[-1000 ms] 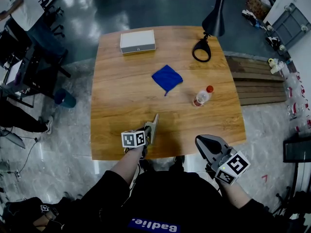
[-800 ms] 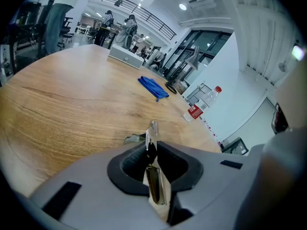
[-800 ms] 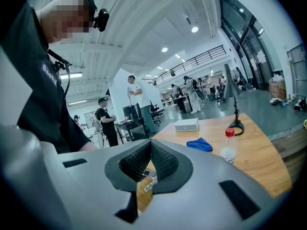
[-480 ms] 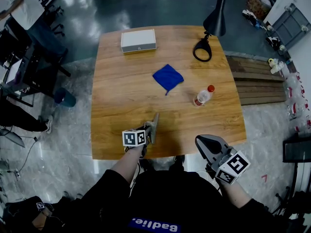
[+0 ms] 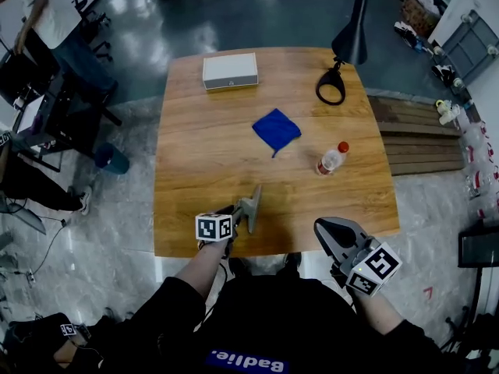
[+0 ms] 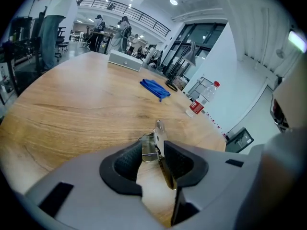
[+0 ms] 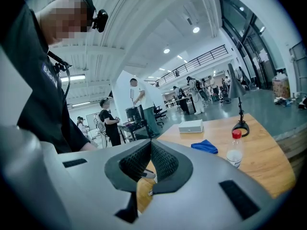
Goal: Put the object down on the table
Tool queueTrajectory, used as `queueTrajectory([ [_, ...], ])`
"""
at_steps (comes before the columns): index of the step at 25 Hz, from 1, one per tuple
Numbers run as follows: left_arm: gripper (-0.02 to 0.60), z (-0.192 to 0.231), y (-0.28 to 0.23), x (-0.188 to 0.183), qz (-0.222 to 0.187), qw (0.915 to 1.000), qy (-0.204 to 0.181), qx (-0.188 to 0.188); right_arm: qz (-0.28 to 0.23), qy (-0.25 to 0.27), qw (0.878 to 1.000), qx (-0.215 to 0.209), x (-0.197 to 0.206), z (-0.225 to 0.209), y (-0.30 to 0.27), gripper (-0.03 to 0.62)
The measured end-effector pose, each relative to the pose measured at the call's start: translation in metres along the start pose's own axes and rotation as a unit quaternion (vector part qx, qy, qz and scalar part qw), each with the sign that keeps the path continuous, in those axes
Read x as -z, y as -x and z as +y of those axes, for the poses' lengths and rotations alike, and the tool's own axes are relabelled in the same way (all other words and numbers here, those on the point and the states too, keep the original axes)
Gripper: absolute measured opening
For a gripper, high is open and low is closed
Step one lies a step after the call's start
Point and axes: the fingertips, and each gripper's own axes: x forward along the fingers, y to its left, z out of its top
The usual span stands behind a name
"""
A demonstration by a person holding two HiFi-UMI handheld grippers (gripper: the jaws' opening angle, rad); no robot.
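Square wooden desk (image 5: 203,170) — light brown, visible grain, smooth with a low satin sheen. Folded blue cloth (image 5: 276,128): soft, matt fabric. Clear plastic bottle with red cap (image 5: 330,159): smooth, glossy. Small silver metal piece (image 6: 149,150) — bright, reflective. Dark grey floor (image 5: 257,14): polished, glossy, mirroring ceiling lights.

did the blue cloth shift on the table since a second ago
No. The blue cloth lies just as before between the white box and the bottle; only the head view itself shifted slightly.
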Motion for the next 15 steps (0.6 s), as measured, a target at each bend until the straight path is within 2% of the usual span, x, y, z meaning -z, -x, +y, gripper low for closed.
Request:
queueTrajectory([
  [4,0.133,-0.007,0.024,-0.008,-0.024,0.9996,0.000,0.011,-0.008,-0.002,1.000,-0.010,-0.004,0.003,-0.005,0.005],
  [9,0.133,-0.048,0.061,-0.027,-0.065,0.9963,-0.009,0.055,-0.016,-0.005,0.999,-0.028,-0.008,0.007,-0.012,0.005],
  [12,0.133,-0.085,0.090,-0.048,-0.100,0.9905,-0.031,0.089,-0.020,-0.003,0.999,-0.040,-0.011,0.012,-0.016,0.005],
  [15,0.133,-0.127,0.121,-0.072,-0.138,0.9802,-0.068,0.124,-0.024,0.002,0.998,-0.052,-0.014,0.018,-0.019,0.005],
])
